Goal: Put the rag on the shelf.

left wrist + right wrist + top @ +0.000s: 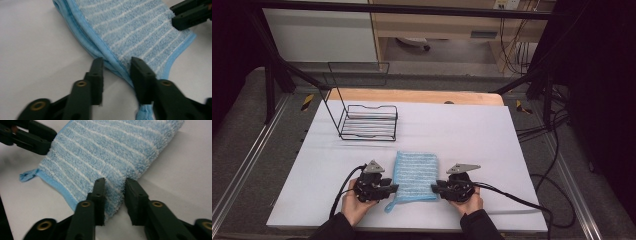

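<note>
Towel: light blue with thin white stripes, folded, flat on the white table cover near the front edge, between the two hands.
Towel loop: small tag at the near left corner, lying loose on the cover.
Left gripper: at the towel's left edge, near corner – jaws straddling the bound hem, cloth between them; pads close on the layers, contact on both sides not clear in the left gripper view.
Right gripper: at the towel's right folded edge, opposite the left one – jaws set either side of the thick fold, pile pinched in between them in the right gripper view.
Hands: left hand and right hand low at the table front, sleeves dark.
Wire rack: black, standing at the back left of the cover, well apart from the towel.
Table edge: bare wood strip behind the cover.
</note>
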Motion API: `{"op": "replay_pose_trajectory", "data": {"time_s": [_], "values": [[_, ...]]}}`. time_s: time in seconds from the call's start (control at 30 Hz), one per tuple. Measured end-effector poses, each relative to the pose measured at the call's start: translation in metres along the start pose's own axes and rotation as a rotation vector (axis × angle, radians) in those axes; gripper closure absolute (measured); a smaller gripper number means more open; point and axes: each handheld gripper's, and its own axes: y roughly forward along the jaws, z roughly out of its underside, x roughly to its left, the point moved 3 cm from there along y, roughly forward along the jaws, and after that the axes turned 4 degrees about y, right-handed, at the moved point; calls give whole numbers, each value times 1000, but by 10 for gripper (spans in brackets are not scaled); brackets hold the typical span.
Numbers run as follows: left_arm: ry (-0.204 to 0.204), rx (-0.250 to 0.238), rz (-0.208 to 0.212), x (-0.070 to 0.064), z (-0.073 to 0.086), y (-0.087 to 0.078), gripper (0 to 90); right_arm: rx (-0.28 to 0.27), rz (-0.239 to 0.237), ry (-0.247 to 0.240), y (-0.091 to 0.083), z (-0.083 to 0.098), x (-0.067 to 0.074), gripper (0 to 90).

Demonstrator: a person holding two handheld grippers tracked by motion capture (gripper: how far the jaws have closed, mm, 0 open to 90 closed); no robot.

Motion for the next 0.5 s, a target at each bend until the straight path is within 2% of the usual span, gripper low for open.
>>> {"op": "replay_pose_trajectory", "data": {"time_s": [0.1, 0.23, 0.33, 0.4, 0.5], "values": [[-16, 17, 10, -3, 2, 3, 753, 1, -6, 19, 0, -2, -2, 840], [-31, 13, 24, -6, 2, 4, 840, 15, -11, 22, -1, -4, -4, 872], [-23, 10, 33, -9, 2, 5, 867, 9, 9, 7, -5, -8, -7, 875], [-6, 12, 21, -12, 2, 6, 867, 3, 29, -7, -8, -10, -8, 872], [15, 4, -4, -12, 2, 4, 834, 20, 22, -14, -7, -7, -9, 839]]}}
